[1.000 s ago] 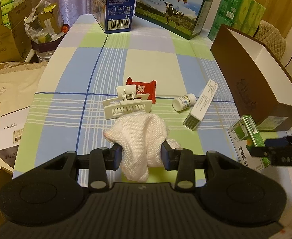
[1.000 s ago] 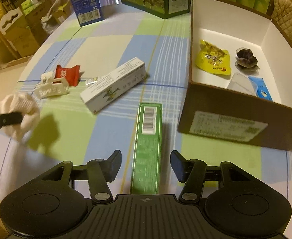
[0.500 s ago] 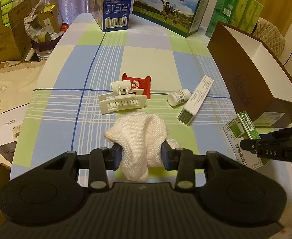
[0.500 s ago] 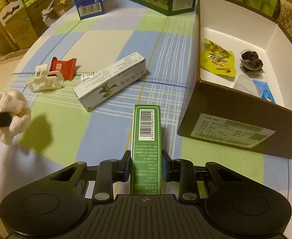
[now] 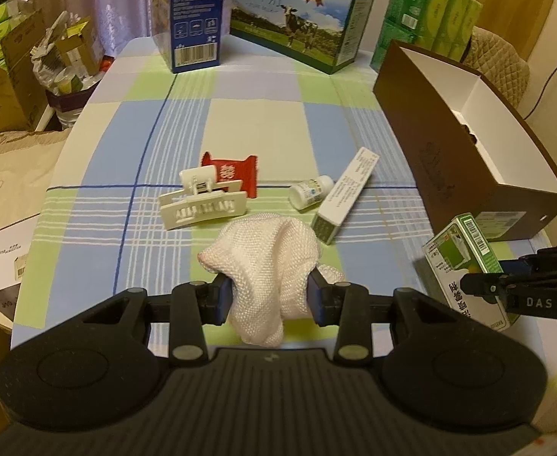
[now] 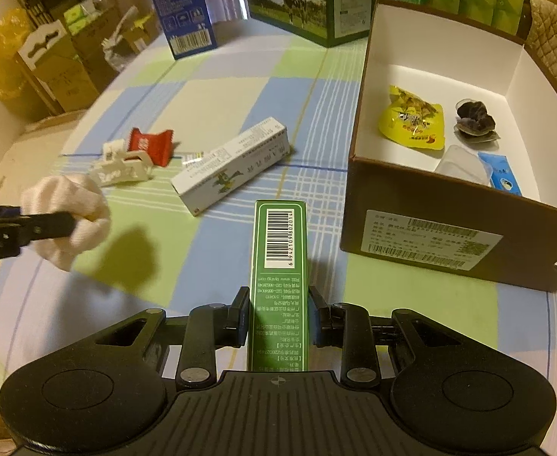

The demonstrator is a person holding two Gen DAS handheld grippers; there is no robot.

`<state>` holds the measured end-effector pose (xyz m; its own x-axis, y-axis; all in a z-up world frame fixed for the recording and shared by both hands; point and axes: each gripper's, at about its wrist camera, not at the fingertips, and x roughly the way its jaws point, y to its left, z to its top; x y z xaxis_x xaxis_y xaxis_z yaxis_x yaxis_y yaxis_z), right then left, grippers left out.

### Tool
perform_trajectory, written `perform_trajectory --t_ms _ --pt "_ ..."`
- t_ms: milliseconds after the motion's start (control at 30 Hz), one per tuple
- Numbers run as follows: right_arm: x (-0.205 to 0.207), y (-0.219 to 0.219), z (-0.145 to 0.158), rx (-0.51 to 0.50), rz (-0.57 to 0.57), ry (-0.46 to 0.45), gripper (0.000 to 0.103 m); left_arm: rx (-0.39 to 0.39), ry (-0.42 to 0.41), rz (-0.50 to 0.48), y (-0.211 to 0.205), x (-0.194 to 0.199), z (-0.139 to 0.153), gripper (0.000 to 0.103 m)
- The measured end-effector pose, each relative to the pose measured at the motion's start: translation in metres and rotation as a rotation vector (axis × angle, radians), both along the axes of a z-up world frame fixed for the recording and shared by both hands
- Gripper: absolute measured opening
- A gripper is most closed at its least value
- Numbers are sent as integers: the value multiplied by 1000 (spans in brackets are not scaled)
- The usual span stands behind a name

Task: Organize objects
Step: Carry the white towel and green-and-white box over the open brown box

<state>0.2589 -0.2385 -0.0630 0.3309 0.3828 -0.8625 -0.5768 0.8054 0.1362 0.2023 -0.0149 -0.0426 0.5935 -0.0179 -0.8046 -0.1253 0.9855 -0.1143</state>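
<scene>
My left gripper [image 5: 270,296] is shut on a bunched white cloth [image 5: 267,254], held above the checked tablecloth; the cloth [image 6: 69,216] also shows at the left of the right wrist view. My right gripper [image 6: 278,313] is shut on a long green box [image 6: 280,266], lifted off the table; the same green box [image 5: 464,262] appears at the right edge of the left wrist view. On the table lie a white hair claw clip [image 5: 202,205], a red candy packet [image 5: 234,173], a small white bottle [image 5: 310,192] and a long white box [image 5: 345,195]. The open brown box [image 6: 449,205] stands to the right.
Inside the brown box lie a yellow snack packet [image 6: 411,117], a dark wrapped item [image 6: 474,121] and a blue sachet [image 6: 500,171]. A blue carton [image 5: 195,11], a milk carton [image 5: 297,19] and green tissue packs [image 5: 430,19] line the table's far edge. Cardboard boxes [image 5: 1,76] stand left.
My right gripper closed on the green box and lifted it off the table, towards the brown box. My left gripper has kept hold of the white cloth.
</scene>
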Motion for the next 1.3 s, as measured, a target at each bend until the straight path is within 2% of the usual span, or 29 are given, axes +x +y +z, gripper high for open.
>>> perform_trajectory --t_ms 667,1000,1300 --pt "5 -66 73 165 -56 -82 27 -19 -85 -166 -72 31 42 34" --pt "38 -111 105 212 -133 -167 27 -28 -158 -269 -131 67 64 35" --pt "77 -137 115 216 -190 -211 27 -5 -194 -332 -179 109 73 35"
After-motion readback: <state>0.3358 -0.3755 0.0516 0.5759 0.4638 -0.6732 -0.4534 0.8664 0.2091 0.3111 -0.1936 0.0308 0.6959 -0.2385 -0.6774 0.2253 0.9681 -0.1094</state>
